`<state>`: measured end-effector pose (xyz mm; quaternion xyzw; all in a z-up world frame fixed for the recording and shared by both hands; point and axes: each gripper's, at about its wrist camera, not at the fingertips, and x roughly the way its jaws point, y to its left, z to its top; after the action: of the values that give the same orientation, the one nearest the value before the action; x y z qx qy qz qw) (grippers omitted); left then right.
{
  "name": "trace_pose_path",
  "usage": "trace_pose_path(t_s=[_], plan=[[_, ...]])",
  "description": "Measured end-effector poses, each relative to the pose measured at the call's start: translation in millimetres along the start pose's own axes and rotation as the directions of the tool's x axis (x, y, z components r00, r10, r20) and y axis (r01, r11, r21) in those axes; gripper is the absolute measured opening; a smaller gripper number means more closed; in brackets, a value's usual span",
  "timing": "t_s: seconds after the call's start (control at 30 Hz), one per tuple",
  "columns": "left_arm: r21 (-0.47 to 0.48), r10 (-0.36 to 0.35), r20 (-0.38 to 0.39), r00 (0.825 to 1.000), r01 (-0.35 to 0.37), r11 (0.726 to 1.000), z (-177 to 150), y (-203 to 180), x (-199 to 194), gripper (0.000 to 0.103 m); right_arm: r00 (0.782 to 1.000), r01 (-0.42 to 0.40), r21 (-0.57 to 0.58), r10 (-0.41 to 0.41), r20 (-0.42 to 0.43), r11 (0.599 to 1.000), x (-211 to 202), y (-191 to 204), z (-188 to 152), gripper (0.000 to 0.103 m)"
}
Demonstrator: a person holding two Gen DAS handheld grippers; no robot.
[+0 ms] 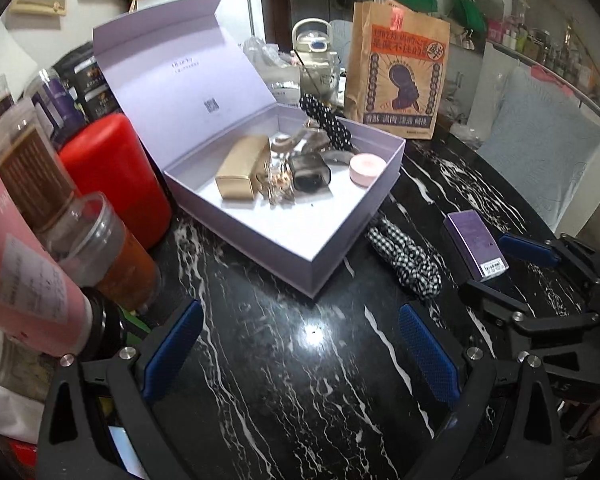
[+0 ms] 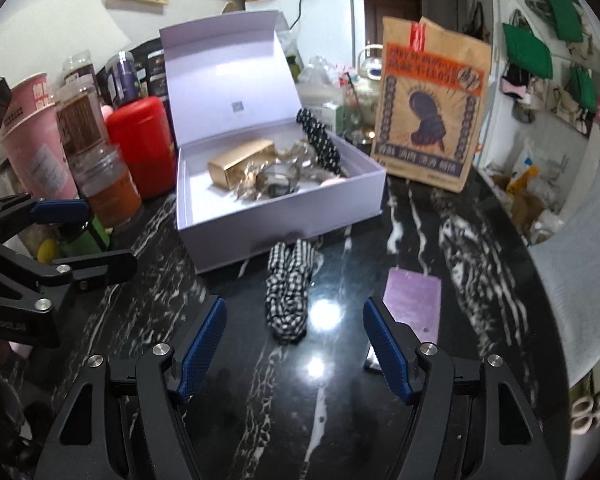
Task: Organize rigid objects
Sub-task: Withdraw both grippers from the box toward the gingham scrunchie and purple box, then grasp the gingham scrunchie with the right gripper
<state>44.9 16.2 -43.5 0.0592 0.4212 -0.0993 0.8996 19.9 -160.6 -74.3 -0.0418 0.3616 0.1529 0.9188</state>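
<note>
An open lilac gift box (image 1: 356, 224) (image 2: 280, 216) on the black marble table holds a gold box (image 1: 242, 168) (image 2: 240, 162), a dark case (image 1: 310, 172), a pink round tin (image 1: 367, 168), hair clips and a polka-dot band (image 1: 332, 122) (image 2: 320, 140). In front of it lie a checkered scrunchie (image 1: 408, 260) (image 2: 288, 292) and a small purple box (image 1: 476, 246) (image 2: 412, 300). My right gripper (image 2: 296, 340) (image 1: 512, 276) is open, low over the table; the scrunchie lies just ahead between its fingers, the purple box outside its right finger. My left gripper (image 1: 300, 344) (image 2: 100, 236) is open over bare table, holding nothing.
A red canister (image 1: 116, 176) (image 2: 140, 140), jars and a pink cup (image 2: 36, 136) crowd the table's left side. A brown paper bag (image 1: 396, 68) (image 2: 432, 100) stands behind the box, with a kettle beside it. A padded chair (image 1: 540, 152) sits at the right edge.
</note>
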Motion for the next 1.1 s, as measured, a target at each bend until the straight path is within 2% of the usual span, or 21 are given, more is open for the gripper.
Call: trace_pose_path(t_s=[0.33, 0.47, 0.67, 0.87, 0.97, 1.0, 1.1], plan=[[-0.024, -0.022, -0.063, 0.998, 0.021, 1.0, -11.9, 9.8, 24.3, 0.1, 0.996, -0.047, -0.014, 0.046, -0.073, 0.999, 35.8, 5.8, 0.5, 0.071], [-0.031, -0.036, -0.068, 0.997, 0.034, 0.999, -10.7, 14.8, 29.0, 0.1, 0.993, -0.062, -0.025, 0.06, -0.097, 0.998, 52.5, 8.3, 6.5, 0.066], [-0.027, -0.022, -0.082, 0.996, 0.019, 0.999, -8.6, 21.1, 38.3, 0.1, 0.989, -0.059, -0.035, 0.054, -0.135, 0.998, 77.1, 10.5, 13.7, 0.064], [-0.025, -0.019, -0.104, 0.994, 0.016, 1.0, -6.3, 21.4, 47.9, 0.1, 0.984, -0.052, -0.039, 0.045, -0.172, 0.998, 93.5, 8.9, 13.6, 0.051], [-0.019, -0.015, -0.11, 0.994, 0.013, 1.0, -5.1, 19.4, 50.1, 0.1, 0.985, -0.032, -0.051, 0.023, -0.173, 0.998, 95.0, 7.2, 11.8, 0.04], [-0.018, -0.013, -0.11, 0.994, 0.011, 1.0, -4.6, 18.1, 50.6, 0.1, 0.985, -0.03, -0.055, 0.021, -0.171, 0.998, 95.0, 7.0, 11.6, 0.032], [-0.013, -0.018, -0.113, 0.993, 0.017, 1.0, -2.4, 13.0, 52.0, 0.1, 0.984, -0.055, -0.052, 0.045, -0.172, 0.997, 90.9, 4.5, 8.9, 0.027]])
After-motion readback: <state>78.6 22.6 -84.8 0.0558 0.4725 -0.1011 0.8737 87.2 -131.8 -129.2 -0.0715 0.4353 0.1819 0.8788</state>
